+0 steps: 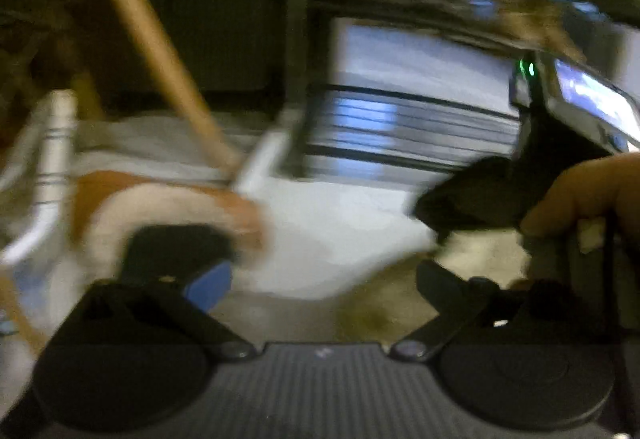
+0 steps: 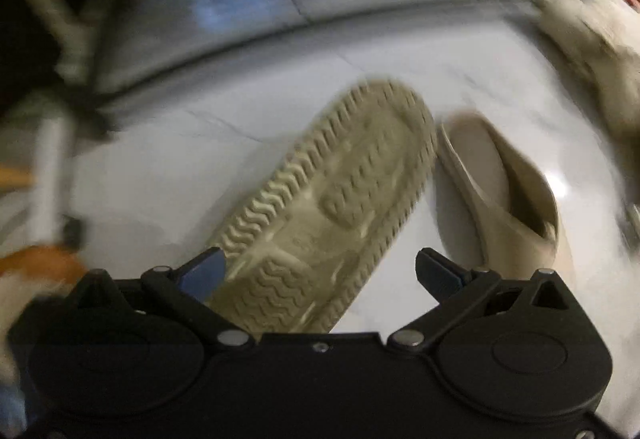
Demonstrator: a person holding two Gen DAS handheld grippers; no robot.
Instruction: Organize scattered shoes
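Both views are smeared with blur, the left wrist one worst. In it an orange-and-white shape [image 1: 160,207] lies low on the left, just past the left gripper [image 1: 320,275] — probably a shoe, but too blurred to be sure. A wooden pole [image 1: 160,55] slants across above it, beside white tube legs [image 1: 56,159] whose tops are cut off. The left gripper's fingers stand wide apart with nothing between them. To the right, a hand [image 1: 588,195] holds the other tool, with a lit screen [image 1: 592,103] above it that is cut off at the edge; nothing on it can be read.

From the right wrist view, a tan slipper [image 2: 332,207] lies sole up on the white floor [image 2: 160,167], its heel end running under the right gripper [image 2: 320,271] and hidden there. The zigzag tread is plain; a small moulded mark at mid-sole is too blurred to read. The right gripper is open, its fingers either side of the slipper — whether they touch it cannot be told. Its mate [image 2: 496,191] lies upright just to the right, very close at the toe. A further beige shape at the upper right is too blurred to name. Bare floor opens to the left of the upturned slipper, up to a dark threshold strip [image 2: 280,23].
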